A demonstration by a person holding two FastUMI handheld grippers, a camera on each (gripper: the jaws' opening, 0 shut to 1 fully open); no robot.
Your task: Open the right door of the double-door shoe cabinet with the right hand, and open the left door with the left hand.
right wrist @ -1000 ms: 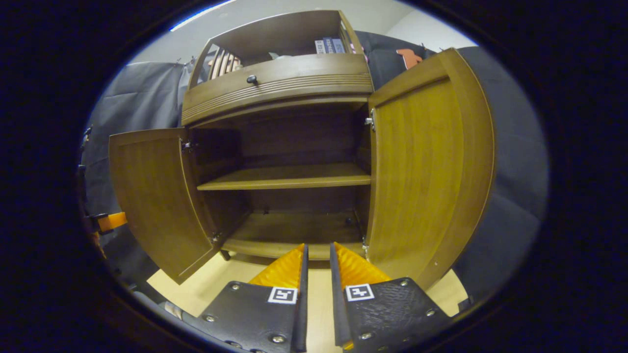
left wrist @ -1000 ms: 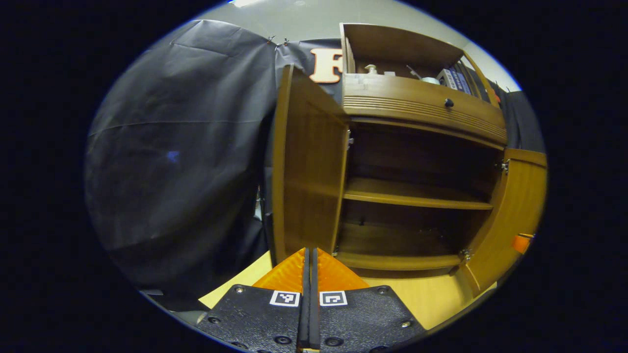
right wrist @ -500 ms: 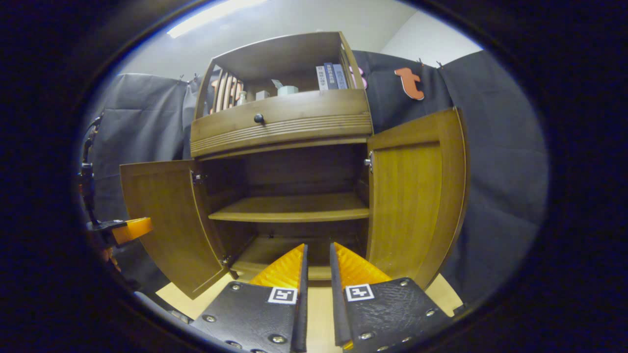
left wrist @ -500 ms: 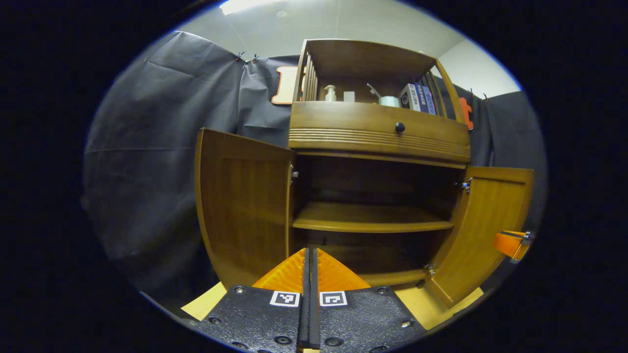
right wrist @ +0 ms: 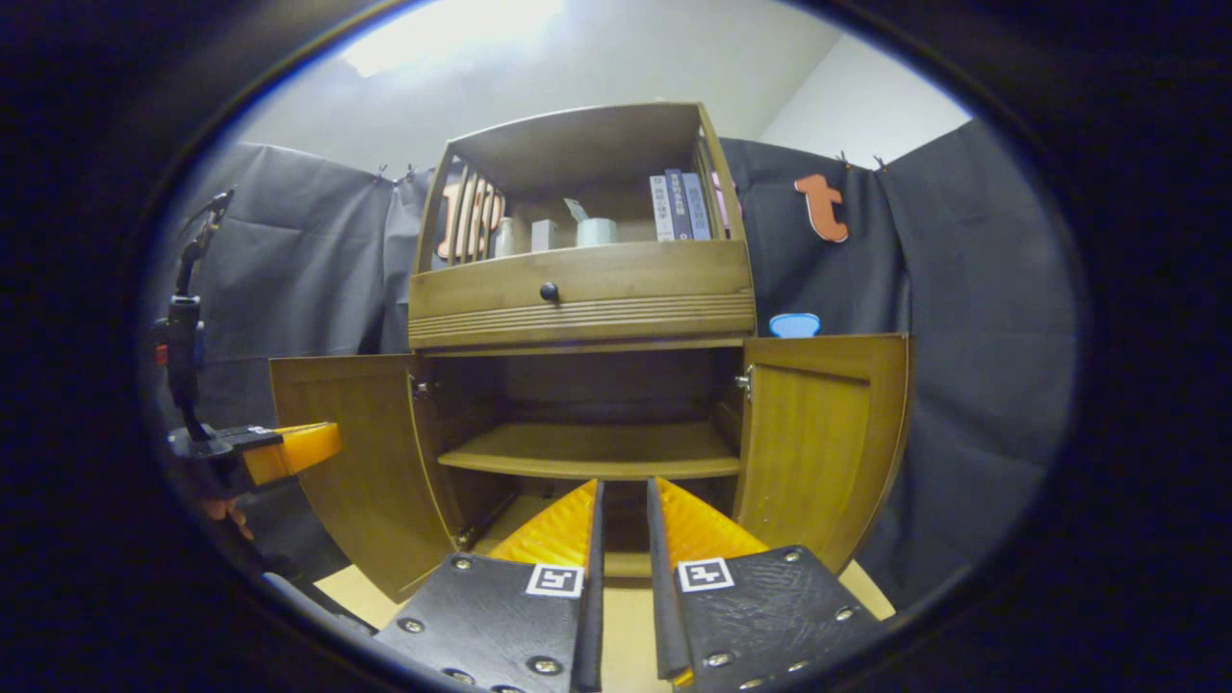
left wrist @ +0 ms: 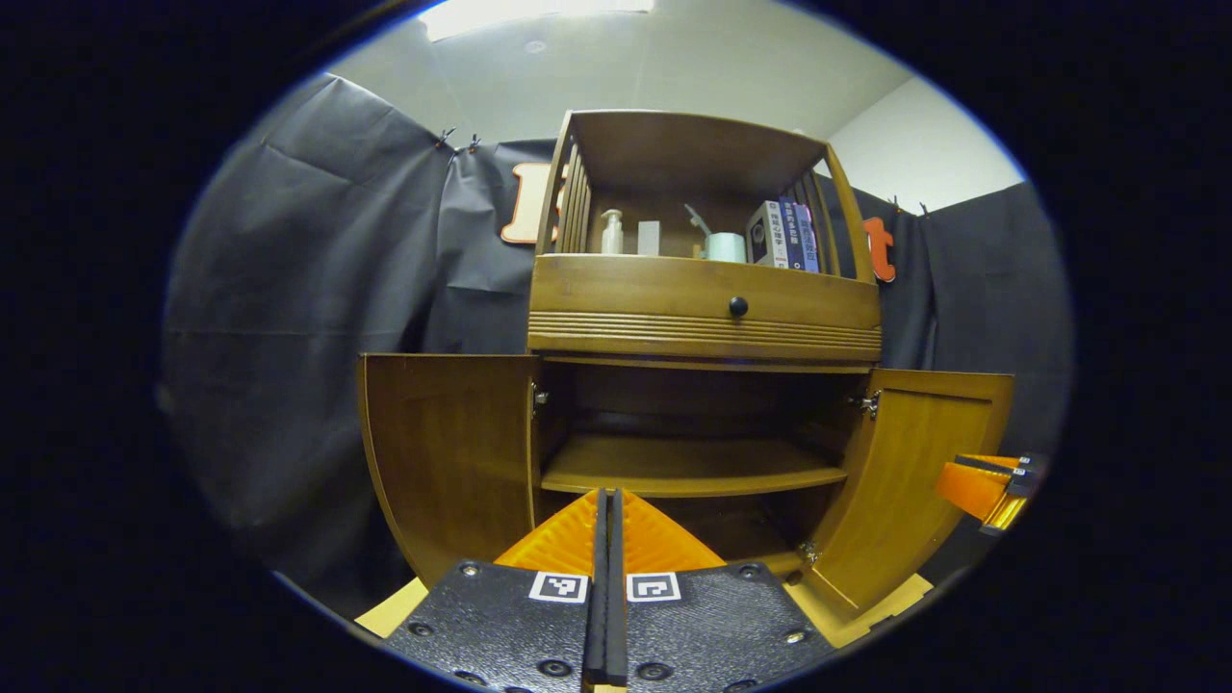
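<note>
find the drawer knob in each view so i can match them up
Left gripper view: the drawer knob sits right of centre on the drawer front, above the open compartment.
Right gripper view: the drawer knob sits left of centre on the drawer front.
Shared landmark: the inner shelf below it.

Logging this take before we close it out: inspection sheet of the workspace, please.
Surface: pale wood floor under the cabinet, bare where visible.
Job's things: cabinet; left door and right door both swung open; inner shelf looks bare.
Clutter: on the top shelf, bottle, cup, books; drawer knob.
Grippers: left tongs shut, holding nothing; right tongs slightly apart, holding nothing; both clear of the doors.
Cables: nothing seen.
Surroundings: black cloth wall, white ceiling.
</note>
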